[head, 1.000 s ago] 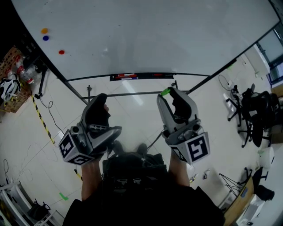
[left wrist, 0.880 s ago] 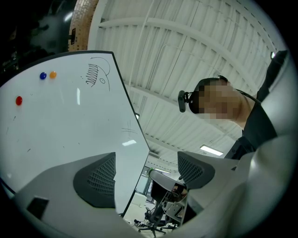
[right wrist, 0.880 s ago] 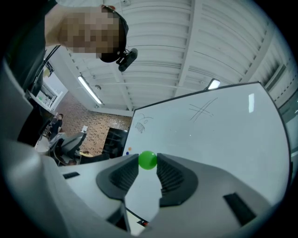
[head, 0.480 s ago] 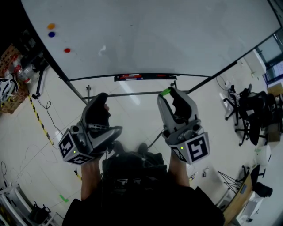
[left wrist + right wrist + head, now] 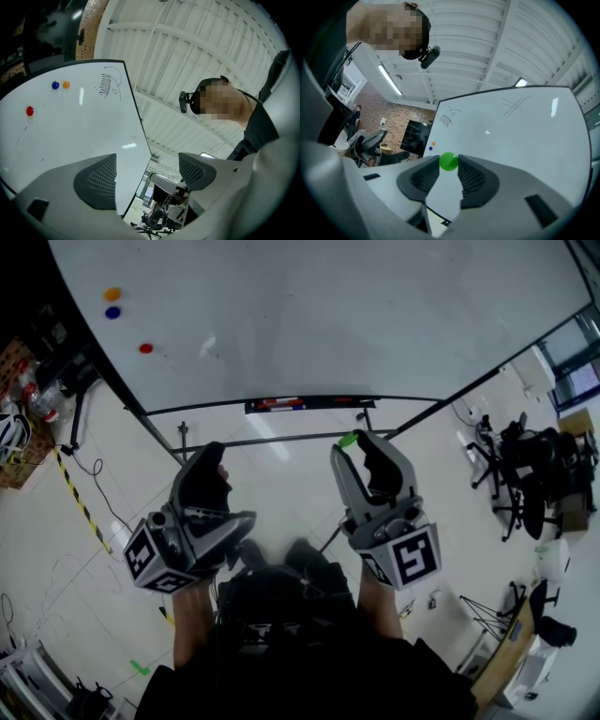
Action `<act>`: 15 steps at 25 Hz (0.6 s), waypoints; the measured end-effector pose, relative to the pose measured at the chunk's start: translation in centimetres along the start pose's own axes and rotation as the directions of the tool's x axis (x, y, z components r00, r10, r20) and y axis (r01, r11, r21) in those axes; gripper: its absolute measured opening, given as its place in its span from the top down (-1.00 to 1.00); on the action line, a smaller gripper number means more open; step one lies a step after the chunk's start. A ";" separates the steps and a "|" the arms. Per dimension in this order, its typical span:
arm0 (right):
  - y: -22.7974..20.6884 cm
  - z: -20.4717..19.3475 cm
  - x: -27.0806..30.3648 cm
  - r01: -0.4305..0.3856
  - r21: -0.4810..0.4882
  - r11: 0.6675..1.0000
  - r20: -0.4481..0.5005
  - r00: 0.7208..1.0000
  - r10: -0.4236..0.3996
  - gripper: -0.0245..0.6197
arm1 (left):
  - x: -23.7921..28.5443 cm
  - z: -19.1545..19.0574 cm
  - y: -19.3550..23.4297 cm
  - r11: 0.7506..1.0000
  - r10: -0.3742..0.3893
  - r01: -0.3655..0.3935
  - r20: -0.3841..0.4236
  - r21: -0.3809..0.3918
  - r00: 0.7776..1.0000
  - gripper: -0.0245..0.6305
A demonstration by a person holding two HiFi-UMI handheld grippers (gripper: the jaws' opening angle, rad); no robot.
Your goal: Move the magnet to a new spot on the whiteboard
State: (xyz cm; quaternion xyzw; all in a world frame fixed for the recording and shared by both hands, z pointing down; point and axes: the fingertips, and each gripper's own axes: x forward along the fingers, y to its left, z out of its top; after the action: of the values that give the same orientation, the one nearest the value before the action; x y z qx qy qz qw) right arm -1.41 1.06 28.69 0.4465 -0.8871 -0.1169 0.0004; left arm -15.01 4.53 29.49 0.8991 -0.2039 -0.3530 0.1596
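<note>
The whiteboard [image 5: 356, 306] fills the top of the head view. On its left part sit an orange magnet [image 5: 112, 294], a blue magnet [image 5: 112, 312] and a red magnet [image 5: 145, 349]. My right gripper [image 5: 356, 442] is shut on a small green magnet [image 5: 349, 439], held below the board's lower edge; in the right gripper view the green magnet [image 5: 449, 161] sits pinched between the fingertips. My left gripper [image 5: 211, 460] is open and empty, well short of the board. The left gripper view shows the red magnet [image 5: 30, 111], blue magnet [image 5: 56, 85] and orange magnet [image 5: 66, 84].
A marker tray [image 5: 305, 404] runs along the board's bottom edge, with the stand's bars [image 5: 272, 439] below it. Office chairs [image 5: 530, 474] stand at the right, boxes and clutter [image 5: 23, 418] at the left. Pen scribbles [image 5: 107, 85] mark the board.
The head view has shifted slightly, so the board and its magnets sit a little lower and to the right. Both grippers keep their places and states.
</note>
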 end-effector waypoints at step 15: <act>-5.9 -3.1 5.4 0.014 0.054 0.998 -0.010 1.000 -0.014 0.46 | 2.5 0.7 4.3 0.993 0.089 -0.087 -0.022 0.078 0.996 -0.34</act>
State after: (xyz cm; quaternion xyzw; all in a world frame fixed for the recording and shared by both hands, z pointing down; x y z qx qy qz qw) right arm 0.34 -7.24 29.93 0.4530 -0.8868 -0.0910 -0.0081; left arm -14.95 -0.50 29.48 0.8992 -0.2548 -0.3259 0.1429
